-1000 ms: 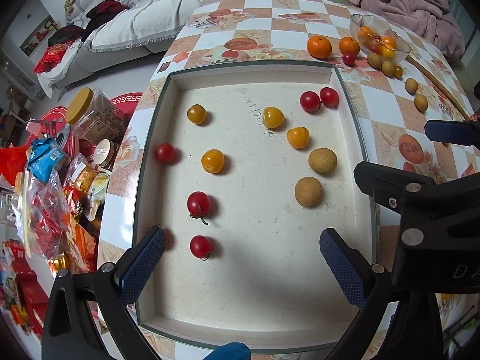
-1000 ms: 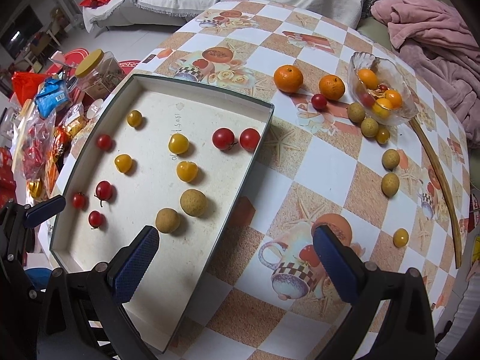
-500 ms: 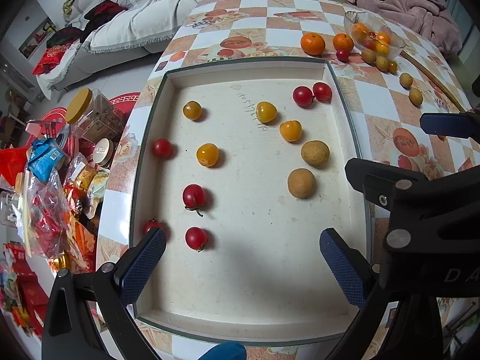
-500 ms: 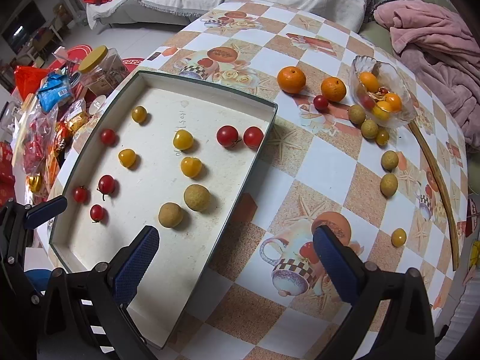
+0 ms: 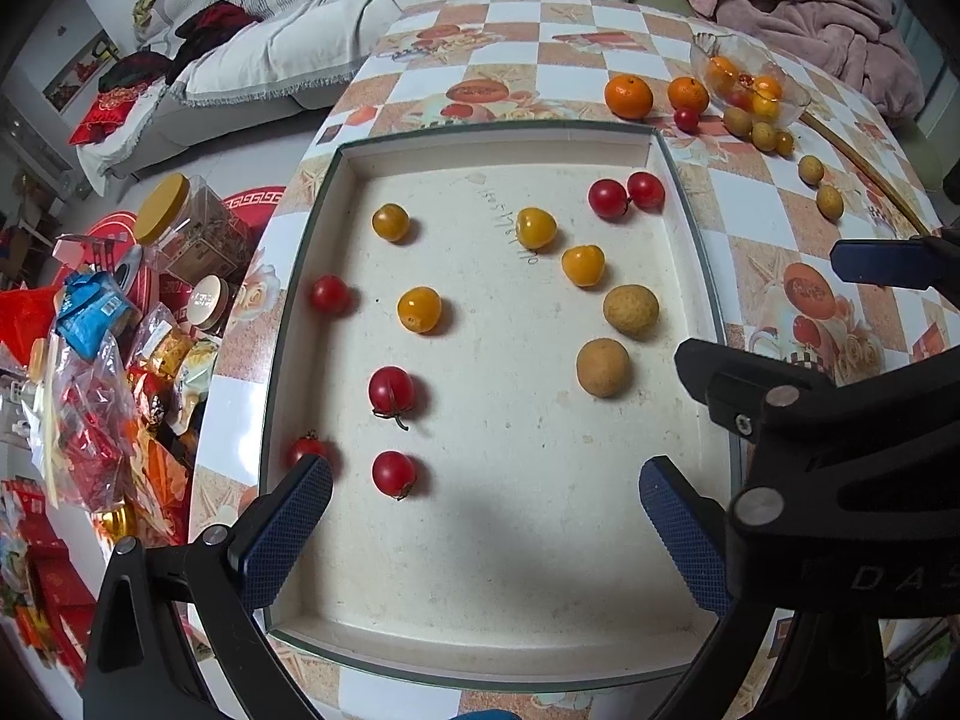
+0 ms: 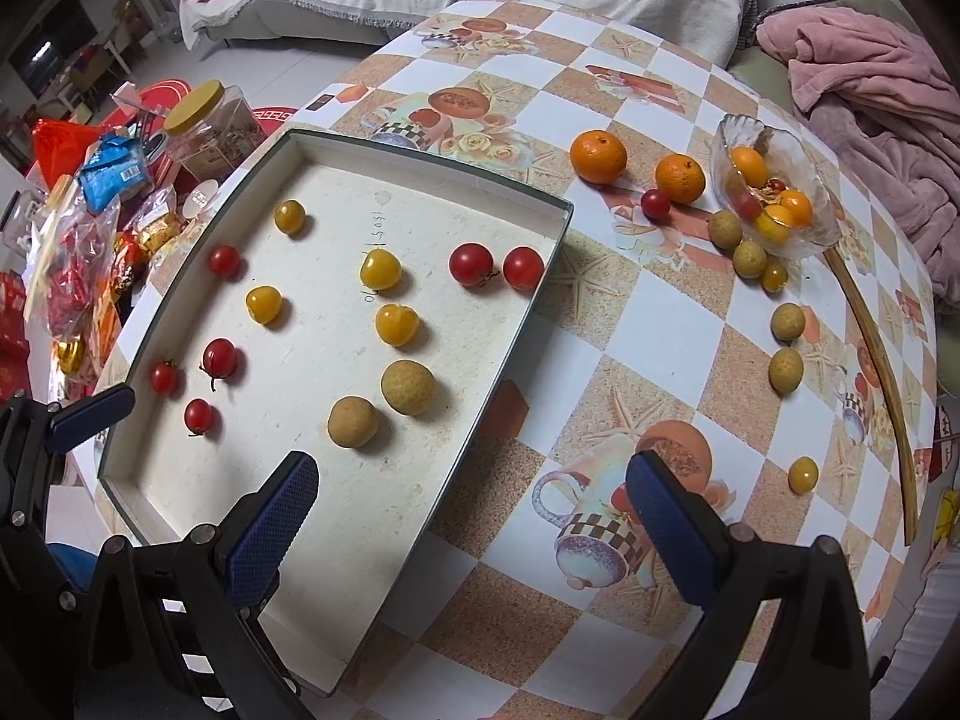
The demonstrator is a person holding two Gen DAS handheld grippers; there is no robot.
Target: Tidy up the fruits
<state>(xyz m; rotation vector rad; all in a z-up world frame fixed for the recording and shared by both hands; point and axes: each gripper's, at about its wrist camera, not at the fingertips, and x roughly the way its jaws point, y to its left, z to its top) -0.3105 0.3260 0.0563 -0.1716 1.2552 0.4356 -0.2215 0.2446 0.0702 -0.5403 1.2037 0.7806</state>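
Left gripper (image 5: 485,531) fingers wide, empty; lower-left tomato (image 5: 305,450) part-hidden behind fingertip (image 5: 288,531). Right gripper (image 6: 474,531) wide, empty. Bowl (image 6: 807,177) contents unclear.

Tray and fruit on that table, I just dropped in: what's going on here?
A person holds two grippers over the tray, sorting fruit. Both the left gripper and right gripper are open and empty. In the tray lie red tomatoes, yellow tomatoes and two longans. Oranges, more longans, a yellow tomato and a red tomato are out on the table by a glass bowl that holds more fruit.
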